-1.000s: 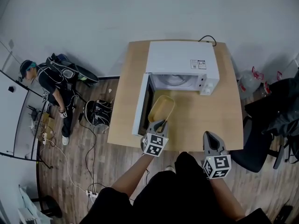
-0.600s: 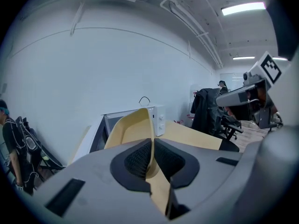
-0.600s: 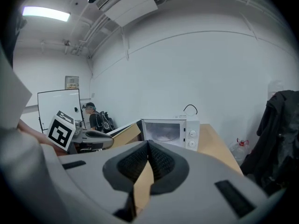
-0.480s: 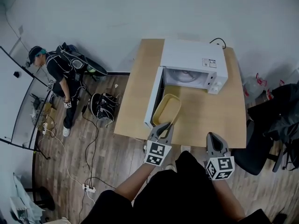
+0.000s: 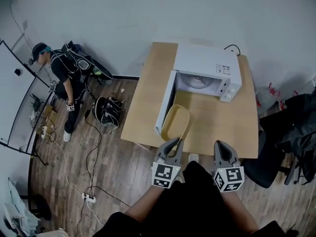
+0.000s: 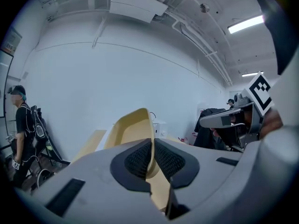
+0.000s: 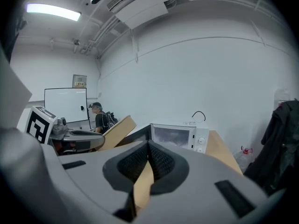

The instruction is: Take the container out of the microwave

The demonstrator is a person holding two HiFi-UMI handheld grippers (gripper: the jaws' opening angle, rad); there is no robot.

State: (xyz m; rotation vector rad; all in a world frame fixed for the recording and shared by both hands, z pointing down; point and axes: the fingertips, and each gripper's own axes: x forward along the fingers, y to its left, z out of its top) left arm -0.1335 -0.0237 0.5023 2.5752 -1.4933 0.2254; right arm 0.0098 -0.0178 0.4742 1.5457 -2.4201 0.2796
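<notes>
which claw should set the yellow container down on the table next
Left. The left claw grips the yellow container by its rim, outside the open microwave; the right claw is shut and empty.

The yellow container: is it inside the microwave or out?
Out. The container is clamped by its rim in the left gripper, in front of the microwave, beside its open door.

A light wooden table [image 5: 148, 93] stands against the white wall at upper centre. At the upper left, a person [image 5: 61, 78] in dark clothes stands on the plank floor [image 5: 118, 167], with a black bag [image 5: 106, 113] just beside them. A white power strip [image 5: 88, 197] lies at lower left. At the right edge is a dark office chair [image 5: 269, 164], with a plastic bag [image 5: 269, 94] above it.
</notes>
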